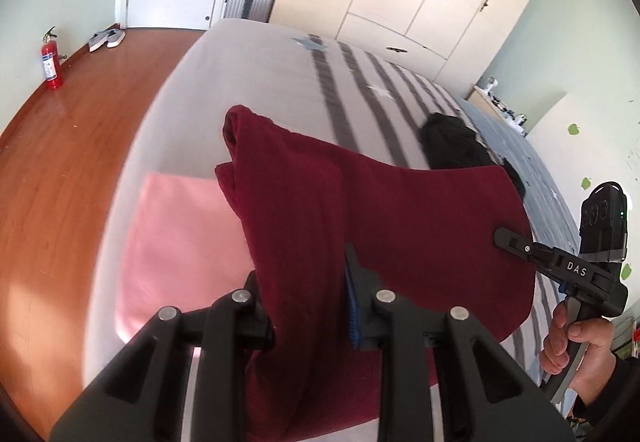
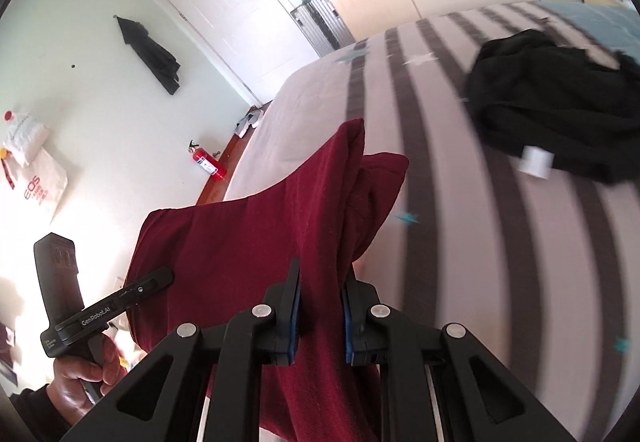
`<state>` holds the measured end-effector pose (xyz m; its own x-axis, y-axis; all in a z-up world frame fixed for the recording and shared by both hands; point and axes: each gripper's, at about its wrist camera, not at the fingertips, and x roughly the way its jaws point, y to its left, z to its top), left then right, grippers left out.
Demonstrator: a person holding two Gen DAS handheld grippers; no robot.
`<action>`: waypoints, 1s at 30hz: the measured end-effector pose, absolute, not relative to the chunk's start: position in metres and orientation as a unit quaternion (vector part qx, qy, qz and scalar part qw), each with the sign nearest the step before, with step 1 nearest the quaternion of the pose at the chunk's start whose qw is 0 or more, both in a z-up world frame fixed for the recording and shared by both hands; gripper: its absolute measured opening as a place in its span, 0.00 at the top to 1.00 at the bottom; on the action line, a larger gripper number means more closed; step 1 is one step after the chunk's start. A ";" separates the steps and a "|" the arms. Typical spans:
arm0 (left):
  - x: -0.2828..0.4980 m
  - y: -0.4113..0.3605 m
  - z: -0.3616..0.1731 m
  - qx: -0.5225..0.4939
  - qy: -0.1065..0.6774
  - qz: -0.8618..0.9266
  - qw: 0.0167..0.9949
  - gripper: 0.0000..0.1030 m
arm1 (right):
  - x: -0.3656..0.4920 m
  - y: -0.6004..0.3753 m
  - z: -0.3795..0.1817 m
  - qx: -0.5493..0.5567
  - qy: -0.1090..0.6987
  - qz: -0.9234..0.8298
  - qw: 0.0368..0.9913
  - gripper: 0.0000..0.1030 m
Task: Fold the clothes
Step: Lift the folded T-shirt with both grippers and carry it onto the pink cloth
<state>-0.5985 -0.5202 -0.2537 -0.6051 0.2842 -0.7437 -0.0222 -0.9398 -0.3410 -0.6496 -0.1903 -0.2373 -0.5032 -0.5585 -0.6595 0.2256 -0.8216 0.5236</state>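
The maroon garment (image 1: 400, 226) hangs stretched between my two grippers above the striped bed (image 1: 248, 65) — bare cover lies ahead, a black garment (image 2: 560, 101) well apart. My left gripper (image 1: 308, 294) and right gripper (image 2: 320, 306) each clamp a bunched edge.

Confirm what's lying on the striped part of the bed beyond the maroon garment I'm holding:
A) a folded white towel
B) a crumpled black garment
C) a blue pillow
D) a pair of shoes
B: a crumpled black garment lies on the striped bedspread, past the maroon garment gripped by the left gripper and the right gripper.
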 end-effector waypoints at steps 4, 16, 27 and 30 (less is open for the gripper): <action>-0.621 -0.558 -0.270 -0.452 -0.160 0.873 0.089 0.79 | -0.677 -0.229 -0.256 0.459 -0.203 -0.834 0.231 0.87; -0.630 -0.586 -0.301 -0.475 -0.182 0.856 0.090 0.79 | -0.697 -0.259 -0.290 0.492 -0.196 -0.820 0.219 0.87; -0.644 -0.587 -0.311 -0.491 -0.194 0.845 0.087 0.79 | -0.699 -0.258 -0.299 0.517 -0.188 -0.808 0.211 0.87; -0.644 -0.585 -0.314 -0.495 -0.179 0.847 0.080 0.78 | -0.701 -0.259 -0.303 0.519 -0.189 -0.807 0.210 0.87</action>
